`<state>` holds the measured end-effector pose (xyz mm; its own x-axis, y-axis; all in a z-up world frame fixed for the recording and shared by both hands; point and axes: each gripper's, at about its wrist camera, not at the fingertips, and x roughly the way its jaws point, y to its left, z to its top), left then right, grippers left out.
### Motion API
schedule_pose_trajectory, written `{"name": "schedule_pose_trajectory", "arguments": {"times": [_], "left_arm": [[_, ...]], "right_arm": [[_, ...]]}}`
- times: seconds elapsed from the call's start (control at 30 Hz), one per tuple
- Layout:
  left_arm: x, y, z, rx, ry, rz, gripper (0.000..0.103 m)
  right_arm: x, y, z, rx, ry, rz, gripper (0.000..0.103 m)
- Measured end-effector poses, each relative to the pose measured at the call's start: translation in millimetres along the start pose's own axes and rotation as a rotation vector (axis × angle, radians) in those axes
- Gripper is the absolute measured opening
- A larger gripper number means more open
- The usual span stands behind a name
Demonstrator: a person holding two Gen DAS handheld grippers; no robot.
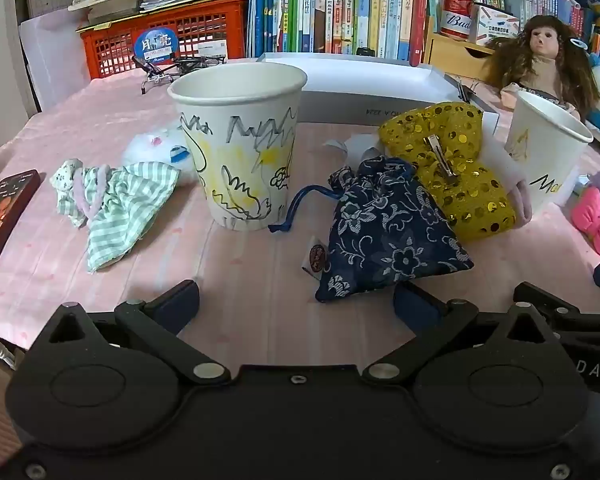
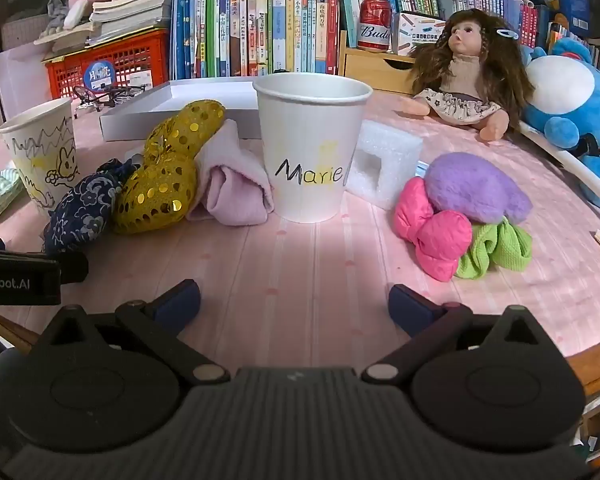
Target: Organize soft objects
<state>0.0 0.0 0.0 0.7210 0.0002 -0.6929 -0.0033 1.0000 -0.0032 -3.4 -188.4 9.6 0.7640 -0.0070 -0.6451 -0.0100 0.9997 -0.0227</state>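
The left gripper (image 1: pixel 296 304) stood wide open and empty above the pink cloth (image 1: pixel 252 264). A navy floral drawstring pouch (image 1: pixel 384 240) lay just ahead of its right finger, not touching; the gold sequinned bow (image 1: pixel 452 168) lay beyond, against the pouch. A scribbled paper cup (image 1: pixel 240 144) stood upright ahead-left, a crumpled green-striped cloth (image 1: pixel 120 208) further left.

The right gripper (image 2: pixel 294 302) was equally wide, holding nothing. The "Marie" cup (image 2: pixel 310 152) stood straight ahead; a padded pink bow (image 2: pixel 432 236), fuzzy purple felt piece (image 2: pixel 472 188) and green waffle scrunchie (image 2: pixel 500 248) clustered ahead-right.
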Motion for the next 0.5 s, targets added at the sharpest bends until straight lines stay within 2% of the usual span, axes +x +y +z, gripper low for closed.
{"name": "schedule_pose_trajectory", "arguments": {"times": [0.5], "left_arm": [[0.1, 0.0, 0.1, 0.001, 0.004, 0.001, 0.103]], "right_arm": [[0.5, 0.1, 0.2, 0.0, 0.002, 0.001, 0.103]]}}
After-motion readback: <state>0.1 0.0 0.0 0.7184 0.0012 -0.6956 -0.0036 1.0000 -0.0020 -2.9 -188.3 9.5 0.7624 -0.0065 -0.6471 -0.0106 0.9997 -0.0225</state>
